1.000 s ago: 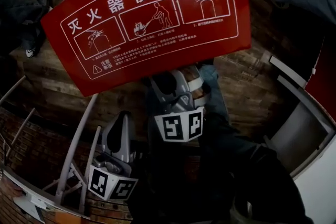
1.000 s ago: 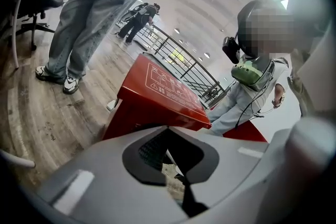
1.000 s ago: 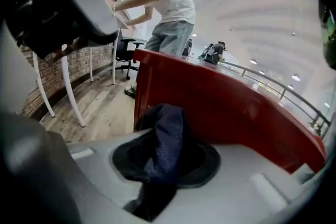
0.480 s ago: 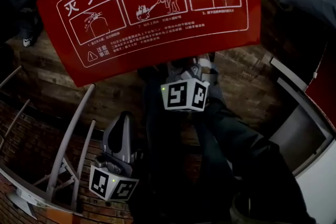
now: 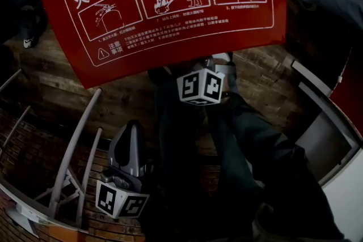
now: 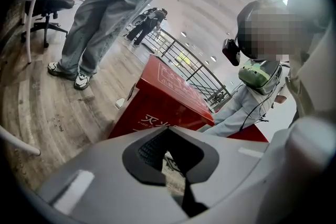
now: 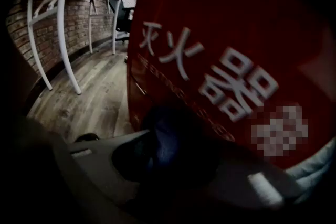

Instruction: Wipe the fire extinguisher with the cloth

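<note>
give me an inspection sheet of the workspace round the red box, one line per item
surface: wooden floor
job's things: red extinguisher box, printed instructions on its lid; dark blue cloth close against its front; no extinguisher itself seen
clutter: small pale object on the floor at the box's corner
grippers: right tongs shut on the cloth; left tongs shut, empty, apart from the box
cables: thin dark cable down a bystander's clothing
surroundings: brick wall, white table legs, railing, office chair, person in jeans standing
</note>
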Available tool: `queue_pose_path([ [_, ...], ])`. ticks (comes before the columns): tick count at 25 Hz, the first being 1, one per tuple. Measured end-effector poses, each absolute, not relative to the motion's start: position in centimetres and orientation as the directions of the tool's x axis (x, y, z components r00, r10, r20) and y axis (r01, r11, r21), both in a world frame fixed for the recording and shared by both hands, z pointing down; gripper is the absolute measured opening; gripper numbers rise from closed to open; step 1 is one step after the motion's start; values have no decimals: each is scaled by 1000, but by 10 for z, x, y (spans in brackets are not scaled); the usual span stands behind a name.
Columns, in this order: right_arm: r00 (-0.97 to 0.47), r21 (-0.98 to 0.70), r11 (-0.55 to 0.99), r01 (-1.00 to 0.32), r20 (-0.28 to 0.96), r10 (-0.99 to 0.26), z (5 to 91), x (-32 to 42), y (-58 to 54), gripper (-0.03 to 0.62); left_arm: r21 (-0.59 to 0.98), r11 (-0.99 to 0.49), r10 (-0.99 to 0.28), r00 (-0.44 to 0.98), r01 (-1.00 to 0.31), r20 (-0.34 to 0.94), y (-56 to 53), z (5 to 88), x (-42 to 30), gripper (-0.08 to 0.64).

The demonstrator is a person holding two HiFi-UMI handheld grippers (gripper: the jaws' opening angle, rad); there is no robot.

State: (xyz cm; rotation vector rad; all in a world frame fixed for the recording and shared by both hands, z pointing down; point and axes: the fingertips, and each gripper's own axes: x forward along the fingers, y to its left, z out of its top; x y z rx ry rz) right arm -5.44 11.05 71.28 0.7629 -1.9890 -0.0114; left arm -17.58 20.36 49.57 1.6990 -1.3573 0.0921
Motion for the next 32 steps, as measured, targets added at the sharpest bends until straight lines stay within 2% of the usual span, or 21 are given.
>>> queue_pose_path([
  [2,-252,356,756,-549,793,-555,712,-13,98,81,605,45,-724,391,-795,568,207,504,-177,-9],
  [4,-242,389,725,-569,763,-599,680,2,97,81,605,49,-709,399,-794,581,211,507,-176,-9],
  [8,-368,377,720,-583,667,-648,580,-25,111,81,603,22,-692,423,-798,585,201,489,-165,-9],
  [12,-451,309,769,-560,664,-596,529,-49,139,81,600,-51,-678,469,-798,566,181,455,-143,-9],
  [16,-532,209,814,-542,664,-525,454,-32,159,81,591,-127,-670,508,-797,542,166,397,-123,-9],
  [20,-619,105,808,-579,588,-520,357,2,137,81,575,-234,-689,551,-784,471,138,323,-102,-9],
  [26,-614,107,787,-608,566,-550,246,55,104,81,524,-352,-726,579,-776,371,115,214,-73,-9],
  [32,-599,72,750,-658,553,-579,204,88,102,81,493,-394,-761,576,-776,299,110,146,-46,-9],
])
